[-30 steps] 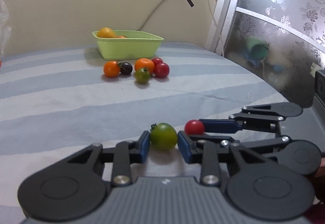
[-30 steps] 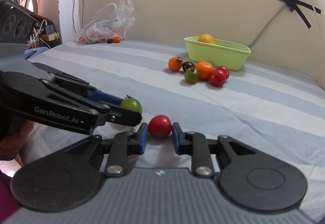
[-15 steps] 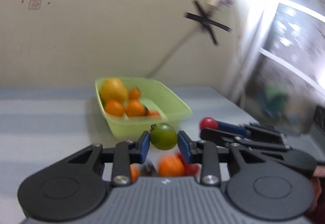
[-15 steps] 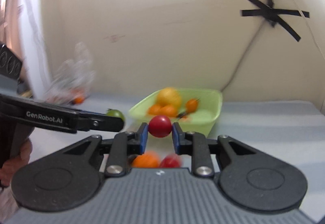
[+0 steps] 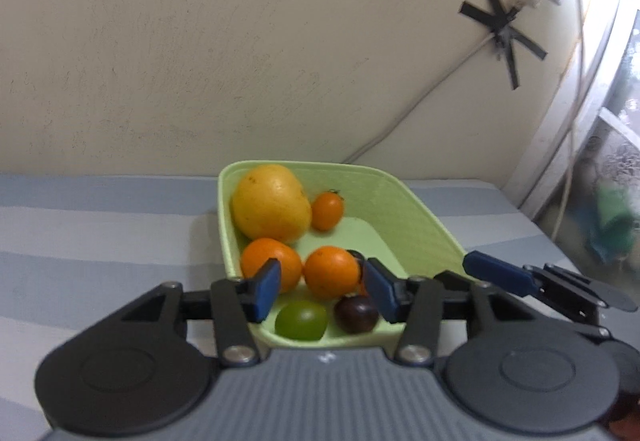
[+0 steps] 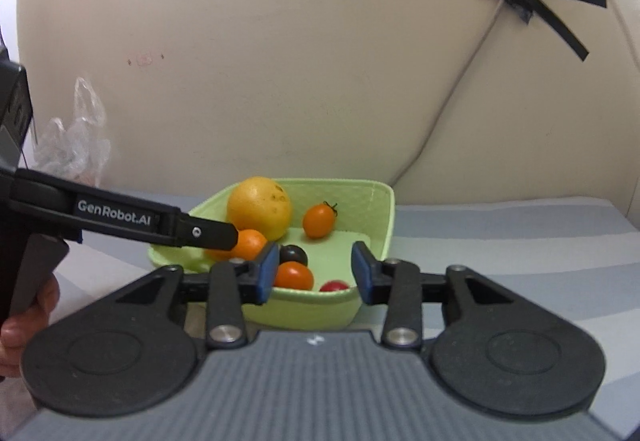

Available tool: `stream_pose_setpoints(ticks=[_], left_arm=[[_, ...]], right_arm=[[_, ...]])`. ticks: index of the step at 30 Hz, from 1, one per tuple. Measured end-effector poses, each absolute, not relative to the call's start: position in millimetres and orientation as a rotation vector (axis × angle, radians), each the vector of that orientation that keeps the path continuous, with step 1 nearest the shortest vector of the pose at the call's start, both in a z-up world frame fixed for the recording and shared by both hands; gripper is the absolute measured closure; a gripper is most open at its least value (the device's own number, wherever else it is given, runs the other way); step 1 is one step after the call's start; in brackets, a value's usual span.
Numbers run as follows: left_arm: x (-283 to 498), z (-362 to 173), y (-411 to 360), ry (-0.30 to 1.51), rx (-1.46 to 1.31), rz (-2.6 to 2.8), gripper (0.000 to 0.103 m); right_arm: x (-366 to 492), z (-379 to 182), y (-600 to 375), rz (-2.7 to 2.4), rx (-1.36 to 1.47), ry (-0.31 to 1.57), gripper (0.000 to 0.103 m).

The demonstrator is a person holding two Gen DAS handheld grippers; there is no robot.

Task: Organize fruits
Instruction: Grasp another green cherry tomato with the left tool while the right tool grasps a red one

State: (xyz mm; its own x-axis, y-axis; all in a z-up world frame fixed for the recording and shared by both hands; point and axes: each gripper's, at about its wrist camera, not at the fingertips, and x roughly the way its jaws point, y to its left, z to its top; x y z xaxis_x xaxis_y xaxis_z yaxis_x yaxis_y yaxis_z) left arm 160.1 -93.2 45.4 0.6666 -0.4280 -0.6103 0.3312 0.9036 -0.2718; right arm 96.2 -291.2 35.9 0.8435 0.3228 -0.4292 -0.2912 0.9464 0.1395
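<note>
**Both tomatoes now lie in the green tub**

The green tomato [image 5: 301,320] lies in the near corner of the light green tub [image 5: 424,217], just beside a dark purple tomato [image 5: 356,314]. A second ago it was pinched in the left tongs [image 5: 323,287] low over the striped bed [image 5: 100,225]; now those tongs are spread wide and empty, held over the near end of the tub. The red tomato [image 6: 334,286], gripped by the right tongs [image 6: 314,274] half a second ago, now rests on the tub floor near the front wall, beside an orange tomato [image 6: 293,276]. The right tongs are likewise spread, with nothing between their blue pads [image 6: 267,273].

Deeper in the tub sit two round orange fruits [image 5: 331,272], a small orange tomato with a stem [image 5: 327,210] and a large yellow fruit [image 5: 271,203] against the far left wall. The loose heap of tomatoes seen earlier on the bed in front of the tub is out of sight behind the tongs' bodies.

Behind the tub rises a cream wall [image 5: 240,61] with crossed black tape [image 5: 502,23] holding a cable. A crumpled plastic bag [image 6: 72,145] lies far left in the right wrist view.
</note>
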Motion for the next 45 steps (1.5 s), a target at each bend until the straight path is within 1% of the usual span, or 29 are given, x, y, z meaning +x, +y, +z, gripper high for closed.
stream_pose_setpoints(ticks=[3, 6, 7, 10, 13, 16, 21, 23, 24, 25, 26, 27, 28, 32, 36, 38, 42, 45], left_arm=[[132, 57, -78, 0.678, -0.150, -0.471, 0.055], [96, 60, -62, 0.633, -0.151, -0.514, 0.046], [85, 59, -58, 0.630, -0.143, -0.526, 0.045], [60, 48, -49, 0.649, -0.104, -0.520, 0.045], [36, 35, -43, 0.662, -0.139, -0.533, 0.045], [22, 29, -58, 0.649, -0.084, -0.566, 0.045], [20, 14, -88, 0.675, 0.032, -0.617, 0.047], [26, 9, -93, 0.699, 0.029, -0.619, 0.048], [30, 7, -94, 0.702, 0.018, -0.616, 0.051], [32, 7, -95, 0.701, 0.010, -0.619, 0.058], [33, 6, -96, 0.707, -0.001, -0.626, 0.063], [35, 5, -95, 0.710, -0.014, -0.627, 0.072], [35, 5, -96, 0.715, -0.022, -0.628, 0.076], [29, 9, -89, 0.740, -0.073, -0.644, 0.077], [-8, 23, -78, 0.713, -0.039, -0.657, 0.077], [-26, 24, -71, 0.728, -0.024, -0.649, 0.077], [-66, 19, -56, 0.758, -0.022, -0.645, 0.077], [-90, 15, -51, 0.742, -0.013, -0.638, 0.076]], right_arm=[[75, 41, -300, 0.346, 0.088, 0.464, 0.060], [47, 38, -308, 0.370, 0.118, 0.493, 0.060], [39, 35, -311, 0.377, 0.127, 0.505, 0.060], [17, 26, -310, 0.405, 0.127, 0.545, 0.060], [1, 20, -305, 0.421, 0.106, 0.563, 0.060], [1, 17, -295, 0.430, 0.049, 0.574, 0.061], [11, 18, -292, 0.448, 0.040, 0.589, 0.061], [16, 16, -292, 0.458, 0.047, 0.600, 0.063], [19, 15, -293, 0.464, 0.056, 0.617, 0.067], [21, 13, -293, 0.472, 0.067, 0.633, 0.069], [23, 12, -295, 0.487, 0.087, 0.644, 0.071], [22, 13, -298, 0.494, 0.100, 0.647, 0.071], [23, 12, -299, 0.499, 0.112, 0.649, 0.071], [10, 16, -302, 0.499, 0.132, 0.637, 0.072], [-24, 24, -302, 0.531, 0.149, 0.620, 0.072], [-48, 25, -298, 0.552, 0.156, 0.619, 0.072], [-95, 20, -280, 0.562, 0.077, 0.603, 0.072], [-118, 14, -267, 0.551, 0.010, 0.602, 0.072]])
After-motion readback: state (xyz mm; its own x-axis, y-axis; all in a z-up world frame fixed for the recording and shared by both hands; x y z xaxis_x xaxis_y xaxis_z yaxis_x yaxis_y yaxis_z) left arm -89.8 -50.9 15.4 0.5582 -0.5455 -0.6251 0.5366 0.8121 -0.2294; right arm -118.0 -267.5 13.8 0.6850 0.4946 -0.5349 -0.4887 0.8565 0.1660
